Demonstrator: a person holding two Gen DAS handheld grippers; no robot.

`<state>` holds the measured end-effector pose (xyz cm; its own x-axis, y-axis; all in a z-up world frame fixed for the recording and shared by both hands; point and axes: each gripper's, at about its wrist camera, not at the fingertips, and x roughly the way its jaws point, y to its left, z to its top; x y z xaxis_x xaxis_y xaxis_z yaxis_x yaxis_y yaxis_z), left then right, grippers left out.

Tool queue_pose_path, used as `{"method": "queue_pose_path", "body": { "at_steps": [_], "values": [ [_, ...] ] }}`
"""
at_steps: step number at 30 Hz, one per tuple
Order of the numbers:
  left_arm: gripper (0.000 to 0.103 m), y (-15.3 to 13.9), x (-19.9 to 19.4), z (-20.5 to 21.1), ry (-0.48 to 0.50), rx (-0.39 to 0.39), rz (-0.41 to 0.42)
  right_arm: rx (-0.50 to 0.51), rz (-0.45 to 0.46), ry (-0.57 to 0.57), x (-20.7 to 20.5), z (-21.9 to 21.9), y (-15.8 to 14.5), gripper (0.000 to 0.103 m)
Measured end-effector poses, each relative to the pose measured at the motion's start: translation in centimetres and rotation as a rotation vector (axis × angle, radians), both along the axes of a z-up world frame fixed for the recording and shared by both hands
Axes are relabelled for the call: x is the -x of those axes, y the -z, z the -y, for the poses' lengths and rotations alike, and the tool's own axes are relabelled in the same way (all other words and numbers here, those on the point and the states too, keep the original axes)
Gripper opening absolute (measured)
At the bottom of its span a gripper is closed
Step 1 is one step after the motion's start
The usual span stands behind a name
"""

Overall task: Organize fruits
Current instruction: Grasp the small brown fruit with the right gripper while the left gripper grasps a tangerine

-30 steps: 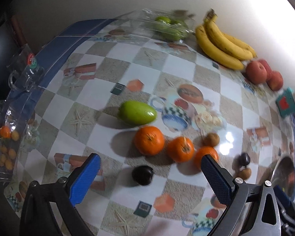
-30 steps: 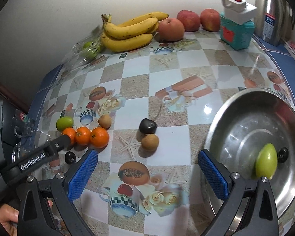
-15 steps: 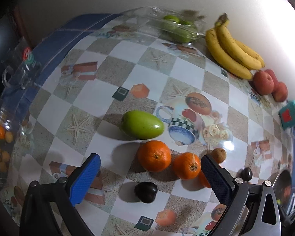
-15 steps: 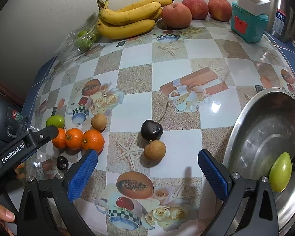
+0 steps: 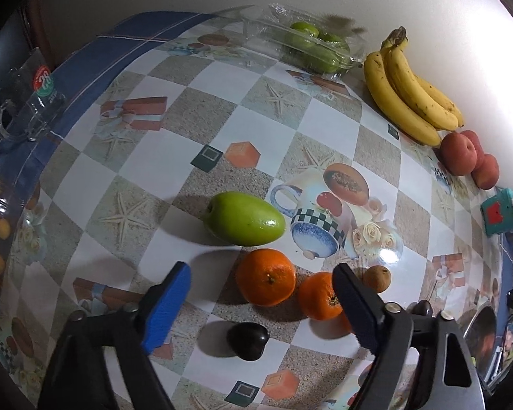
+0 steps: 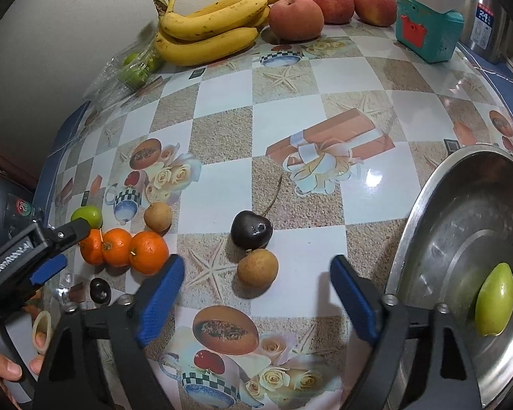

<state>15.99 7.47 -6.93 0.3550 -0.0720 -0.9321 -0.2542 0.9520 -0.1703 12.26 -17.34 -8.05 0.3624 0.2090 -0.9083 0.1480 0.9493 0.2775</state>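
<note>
A green mango-shaped fruit (image 5: 244, 218) lies mid-table, with oranges (image 5: 266, 276) in a row just in front of it. A dark cherry (image 5: 248, 336) lies nearer still. My left gripper (image 5: 260, 273) hovers over the first orange. Its jaws are closing, and the pads are clear of the fruit. My right gripper (image 6: 256, 263) hangs over a brown longan (image 6: 257, 266) and a stemmed dark cherry (image 6: 251, 232). Its jaws are closing too and touch neither. A steel bowl (image 6: 413, 225) at the right holds another green fruit (image 6: 494, 299). The left gripper (image 6: 65, 249) also shows beside the oranges (image 6: 148, 251).
Bananas (image 6: 208, 30), red peaches (image 6: 296, 17) and a clear box of green fruit (image 5: 311, 48) line the wall. A teal box (image 6: 427, 27) and a steel flask (image 6: 489, 17) stand at the back right. A glass mug (image 5: 27, 102) sits at the left edge. A hand (image 6: 7, 369) shows at the bottom left.
Both grippers have come lower over the table, so the fruit looks larger. Both pairs of jaws have narrowed from their widest. No fruit has moved.
</note>
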Motion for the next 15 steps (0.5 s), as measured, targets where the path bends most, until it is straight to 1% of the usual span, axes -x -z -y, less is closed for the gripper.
{"method": "queue_pose_path", "body": {
  "at_steps": [1, 3, 4, 5, 6, 7, 8, 10, 12, 15],
  "values": [
    [0.080, 0.0, 0.0, 0.0, 0.001, 0.003, 0.000, -0.002, 0.000, 0.001, 0.0, 0.0, 0.0, 0.077],
    [0.069, 0.0, 0.0, -0.1, -0.006, 0.004, 0.005, -0.001, -0.002, 0.001, 0.0, 0.0, 0.1, 0.072],
    [0.067, 0.0, 0.0, -0.2, -0.011, 0.003, 0.003, 0.001, -0.003, 0.000, 0.0, 0.0, 0.1, 0.068],
    [0.063, 0.1, -0.1, -0.3, -0.016, 0.005, 0.001, 0.002, -0.004, -0.001, 0.1, -0.1, 0.1, 0.065],
    [0.059, 0.3, -0.1, -0.4, -0.020, 0.009, -0.005, 0.002, -0.005, -0.005, 0.1, -0.2, 0.1, 0.061],
    [0.056, 0.6, -0.2, -0.4, -0.024, 0.015, -0.014, 0.002, -0.006, -0.009, 0.1, -0.3, 0.2, 0.056],
    [0.054, 0.7, -0.2, -0.5, -0.027, 0.019, -0.020, 0.003, -0.007, -0.012, 0.1, -0.4, 0.2, 0.054],
    [0.053, 1.1, -0.2, -0.5, -0.033, 0.024, -0.031, 0.005, -0.008, -0.018, 0.1, -0.6, 0.3, 0.048],
    [0.051, 1.2, -0.1, -0.6, -0.038, 0.035, -0.033, 0.008, -0.010, -0.023, 0.1, -0.7, 0.3, 0.045],
    [0.046, 1.3, -0.1, -0.5, -0.037, 0.044, -0.031, 0.011, -0.015, -0.030, 0.1, -0.8, 0.4, 0.037]
  ]
}}
